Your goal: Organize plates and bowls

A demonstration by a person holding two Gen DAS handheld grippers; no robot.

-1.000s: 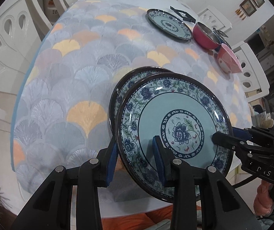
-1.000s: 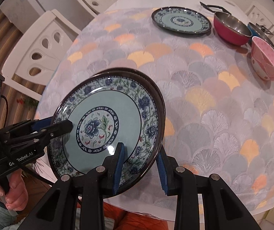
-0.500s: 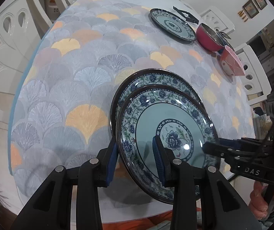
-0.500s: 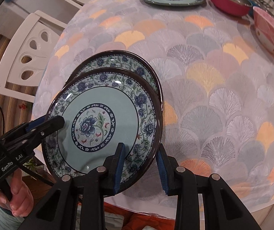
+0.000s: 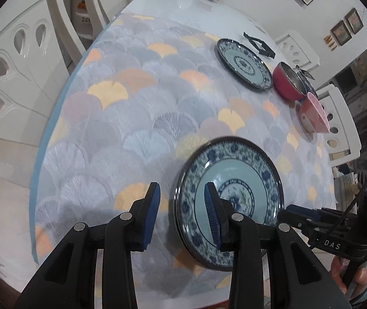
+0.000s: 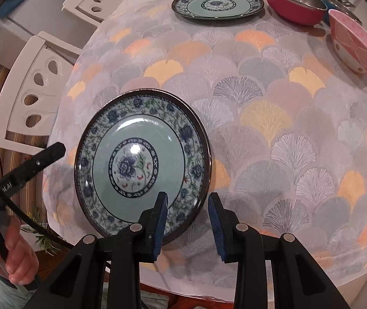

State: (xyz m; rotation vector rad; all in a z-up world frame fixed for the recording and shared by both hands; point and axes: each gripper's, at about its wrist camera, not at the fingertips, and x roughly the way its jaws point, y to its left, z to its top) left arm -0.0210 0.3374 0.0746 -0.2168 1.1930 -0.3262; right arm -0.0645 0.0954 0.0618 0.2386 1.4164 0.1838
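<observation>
Fan-patterned tablecloth (image 6: 273, 118), plate stack (image 6: 142, 162) flat, rim between parted right jaws.

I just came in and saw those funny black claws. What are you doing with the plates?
A person is tidying dishes with a claw in each hand. The near blue floral plate lies on the fan-patterned tablecloth. The left gripper and right gripper are both open at its rim, holding nothing. Across the table wait another blue floral plate, a red metal bowl and a pink bowl.
</observation>
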